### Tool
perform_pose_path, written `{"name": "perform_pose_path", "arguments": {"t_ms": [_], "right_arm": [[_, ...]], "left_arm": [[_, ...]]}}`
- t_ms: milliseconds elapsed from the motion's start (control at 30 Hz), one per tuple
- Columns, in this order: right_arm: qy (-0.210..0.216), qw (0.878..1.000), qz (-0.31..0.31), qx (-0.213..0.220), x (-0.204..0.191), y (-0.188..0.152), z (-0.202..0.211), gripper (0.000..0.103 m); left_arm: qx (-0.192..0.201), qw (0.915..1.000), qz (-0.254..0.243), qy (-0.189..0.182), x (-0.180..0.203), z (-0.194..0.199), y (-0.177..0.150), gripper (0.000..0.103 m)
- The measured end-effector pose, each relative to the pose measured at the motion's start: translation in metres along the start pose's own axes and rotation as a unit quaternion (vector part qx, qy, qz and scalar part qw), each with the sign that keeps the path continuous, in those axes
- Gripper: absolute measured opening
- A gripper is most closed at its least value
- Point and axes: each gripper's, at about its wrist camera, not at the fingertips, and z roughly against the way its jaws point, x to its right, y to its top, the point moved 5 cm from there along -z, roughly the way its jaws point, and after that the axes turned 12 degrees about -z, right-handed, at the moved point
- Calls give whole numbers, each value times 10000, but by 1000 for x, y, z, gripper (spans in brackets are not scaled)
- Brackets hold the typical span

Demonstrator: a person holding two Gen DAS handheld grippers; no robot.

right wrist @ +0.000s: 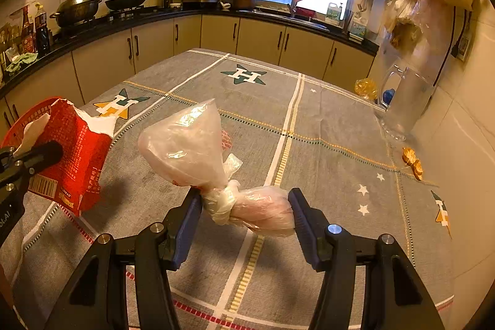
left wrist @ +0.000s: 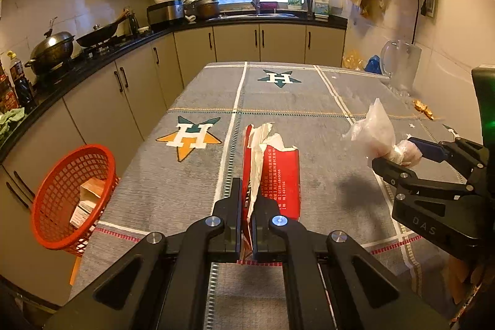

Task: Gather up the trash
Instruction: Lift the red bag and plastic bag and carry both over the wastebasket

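**Holding two pieces of trash above the table**

Hanging off the table's left edge, at lower left of the left wrist view, the red mesh basket (left wrist: 72, 197) already holds small cartons. Most of the grey checked tablecloth (left wrist: 278, 101) lies bare, with a clear pitcher (right wrist: 402, 101) and orange scraps (right wrist: 413, 163) near the wall at right.

The left gripper (left wrist: 246, 206) is closed almost fully on a torn red carton (left wrist: 272, 172), lifted clear of the cloth at frame centre. The right gripper (right wrist: 244, 212) stands partly open, its pads pressing the knotted end of a clear plastic bag (right wrist: 191, 144), held above its shadow.

Kitchen counters, woks and a bright window fill the upper frame.
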Motion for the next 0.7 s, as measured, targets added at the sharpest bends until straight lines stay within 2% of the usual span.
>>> {"name": "perform_pose_path", "arguments": {"t_ms": [367,700], "right_arm": [[25,10000,49,-56,-23,-4,17,62],[625,9975,248,-230,-78,6,26,62]], "left_arm": [[180,9996,192,44,-23,18,-5,4],[308,9966,698,303,-80,34,-20,4]]}}
